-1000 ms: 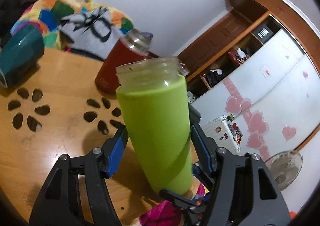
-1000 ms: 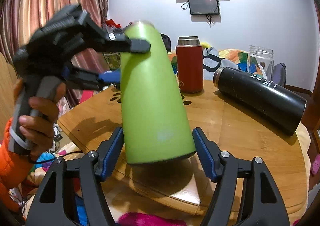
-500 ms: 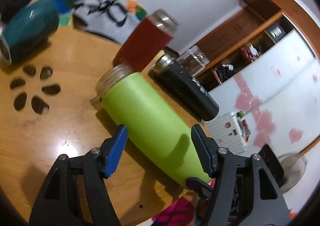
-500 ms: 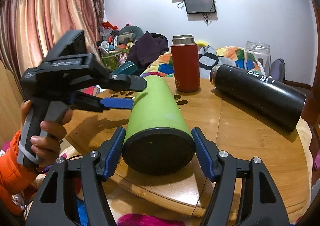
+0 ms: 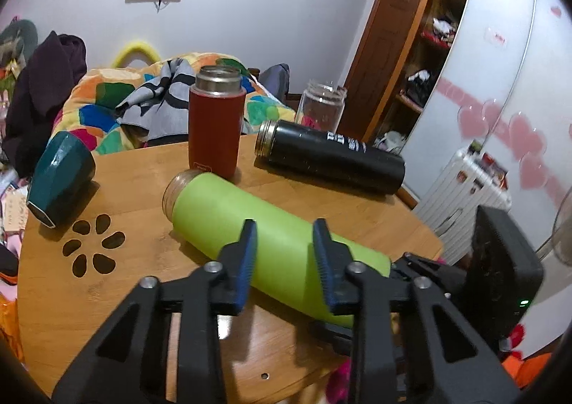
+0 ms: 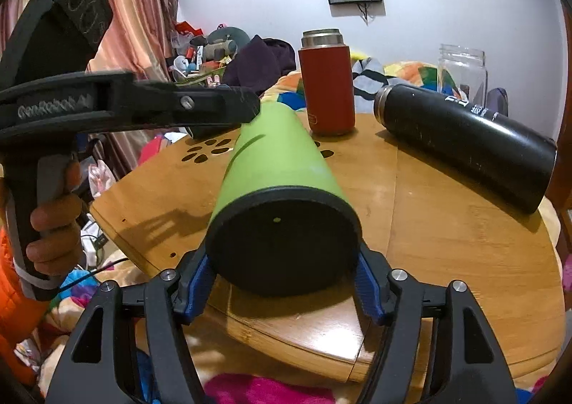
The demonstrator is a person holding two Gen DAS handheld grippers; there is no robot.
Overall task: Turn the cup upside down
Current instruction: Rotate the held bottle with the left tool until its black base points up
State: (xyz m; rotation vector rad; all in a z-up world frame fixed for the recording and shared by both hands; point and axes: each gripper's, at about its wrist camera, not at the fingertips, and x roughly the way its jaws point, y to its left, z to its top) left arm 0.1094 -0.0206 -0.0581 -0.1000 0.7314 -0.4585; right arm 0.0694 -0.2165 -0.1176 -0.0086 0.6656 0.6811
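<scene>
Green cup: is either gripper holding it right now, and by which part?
The right gripper clamps the green cup at its black base end. The left gripper is above its middle, jaws apart, apparently not gripping.

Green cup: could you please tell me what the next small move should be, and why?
Probably lift the base end with the right gripper, pivoting the green cup on its mouth. It lies on its side on the table, with the jaws closed on its black base and its mouth pointing away, so it is not yet inverted.
</scene>
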